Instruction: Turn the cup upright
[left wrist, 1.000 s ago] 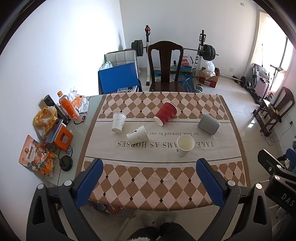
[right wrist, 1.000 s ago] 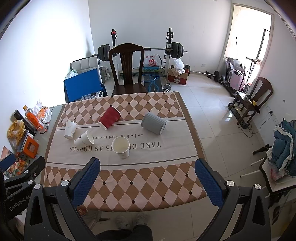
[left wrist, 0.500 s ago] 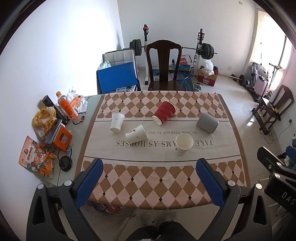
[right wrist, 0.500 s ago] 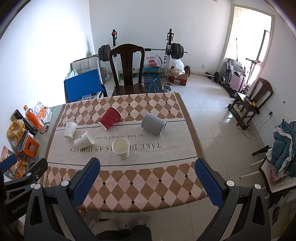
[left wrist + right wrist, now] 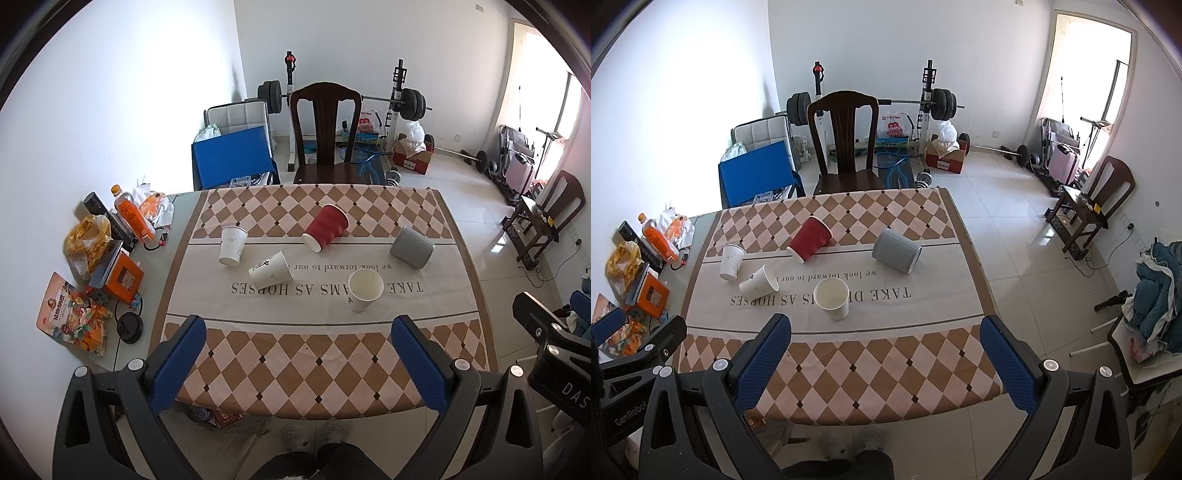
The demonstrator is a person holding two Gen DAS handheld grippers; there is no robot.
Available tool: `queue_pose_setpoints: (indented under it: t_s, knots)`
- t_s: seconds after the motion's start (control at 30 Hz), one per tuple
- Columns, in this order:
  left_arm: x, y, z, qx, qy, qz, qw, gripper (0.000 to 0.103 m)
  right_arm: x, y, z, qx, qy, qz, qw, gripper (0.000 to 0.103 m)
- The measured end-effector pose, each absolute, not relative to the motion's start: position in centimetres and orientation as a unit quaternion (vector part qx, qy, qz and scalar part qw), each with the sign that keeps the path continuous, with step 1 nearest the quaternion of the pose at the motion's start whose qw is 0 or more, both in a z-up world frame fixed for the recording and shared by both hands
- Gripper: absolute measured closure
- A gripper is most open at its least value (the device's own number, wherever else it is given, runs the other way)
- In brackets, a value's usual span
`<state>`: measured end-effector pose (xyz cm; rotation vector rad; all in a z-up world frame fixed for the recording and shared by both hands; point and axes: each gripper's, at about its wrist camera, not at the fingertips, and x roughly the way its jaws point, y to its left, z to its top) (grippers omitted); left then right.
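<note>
a: cups? five on the checked tablecloth (image 5: 317, 354). red ribbed paper cup (image 5: 325, 228) lies tipped at the far middle, grey ribbed cup (image 5: 412, 247) on its side to its right.
b: white ones?
a: one white cup (image 5: 270, 271) on its side at centre-left; one (image 5: 232, 245) inverted beside it; one (image 5: 365, 289) upright, mouth up.
b: claws?
a: left gripper (image 5: 295, 363) spread wide, holding nothing, above the near table edge. right gripper (image 5: 886, 363) the same.

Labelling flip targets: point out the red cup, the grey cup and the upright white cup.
red cup (image 5: 327, 226), left wrist view, on its ribbed side wall.
grey cup (image 5: 895, 251), right wrist view, on its side wall.
upright white cup (image 5: 837, 309), right wrist view, on its outer wall below the rim.
</note>
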<state>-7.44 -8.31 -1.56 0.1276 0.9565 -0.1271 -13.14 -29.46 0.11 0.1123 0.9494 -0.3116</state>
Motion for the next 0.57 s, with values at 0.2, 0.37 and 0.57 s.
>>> queue_pose_setpoints:
  t_s: [0.2, 0.37, 0.57]
  knots:
    - [-7.42, -8.39, -1.50, 0.061, 0.458, -0.060, 0.885, 0.001, -13.24, -29.42, 0.10, 0.055, 0.454, -0.150, 0.877, 0.000]
    - [-7.34, -8.51, -1.46, 0.062, 0.458, -0.059, 0.885, 0.001, -13.16, -29.51, 0.18, 0.054, 0.454, -0.150, 0.877, 0.000]
    - [-7.42, -8.36, -1.43, 0.063, 0.457, -0.062, 0.885, 0.001, -13.06, -29.62, 0.62, 0.054, 0.454, -0.149, 0.877, 0.000]
